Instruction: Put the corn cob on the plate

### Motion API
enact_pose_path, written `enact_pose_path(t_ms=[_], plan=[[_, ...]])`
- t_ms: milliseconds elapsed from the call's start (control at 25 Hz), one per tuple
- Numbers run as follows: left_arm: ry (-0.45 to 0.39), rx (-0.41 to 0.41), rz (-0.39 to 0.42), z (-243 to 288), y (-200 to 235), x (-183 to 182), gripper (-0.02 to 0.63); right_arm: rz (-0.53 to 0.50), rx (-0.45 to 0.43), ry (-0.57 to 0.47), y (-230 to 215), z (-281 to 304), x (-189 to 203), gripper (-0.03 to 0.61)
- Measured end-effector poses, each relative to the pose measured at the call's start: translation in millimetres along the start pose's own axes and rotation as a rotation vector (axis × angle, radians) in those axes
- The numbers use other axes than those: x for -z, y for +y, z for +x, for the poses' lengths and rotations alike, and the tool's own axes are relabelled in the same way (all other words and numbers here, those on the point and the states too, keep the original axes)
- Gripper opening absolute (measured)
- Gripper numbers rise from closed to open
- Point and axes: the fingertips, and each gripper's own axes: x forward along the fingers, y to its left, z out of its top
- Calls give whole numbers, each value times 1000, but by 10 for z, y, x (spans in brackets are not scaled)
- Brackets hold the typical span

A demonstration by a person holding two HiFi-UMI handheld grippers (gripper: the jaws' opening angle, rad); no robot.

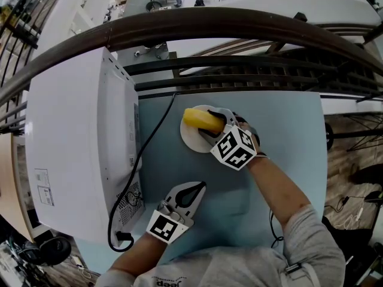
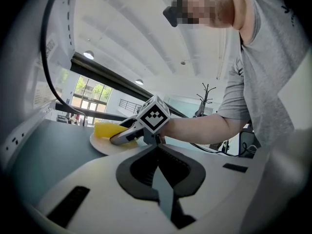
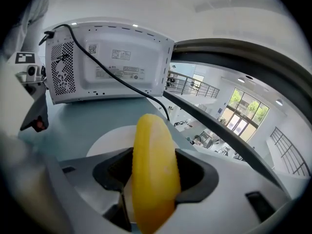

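Right gripper view shows my right tongs (image 3: 152,178) clamped across the long yellow corn cob (image 3: 148,135) over the round white plate (image 3: 105,143), so I'd settle it flat near the middle before easing off, left tongs (image 2: 158,172) closed and empty nearby.

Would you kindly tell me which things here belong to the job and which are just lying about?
Job: yellow corn cob, round white plate, right gripper gripping it.
Lying about: white microwave oven, black power cable, idle left gripper.
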Motion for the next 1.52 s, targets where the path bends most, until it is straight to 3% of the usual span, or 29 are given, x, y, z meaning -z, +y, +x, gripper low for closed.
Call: enact_pose_path(t_ms=[480, 880, 1520], plan=[[0, -2, -4, -31, 3, 8, 9, 30, -15, -24, 22, -21, -7, 318], [0, -3, -8, -79, -62, -59, 9, 39, 11, -54, 12, -231, -106, 325], [-43, -1, 61, -507, -521, -610, 9, 98, 80, -97, 163, -1254, -433, 325]])
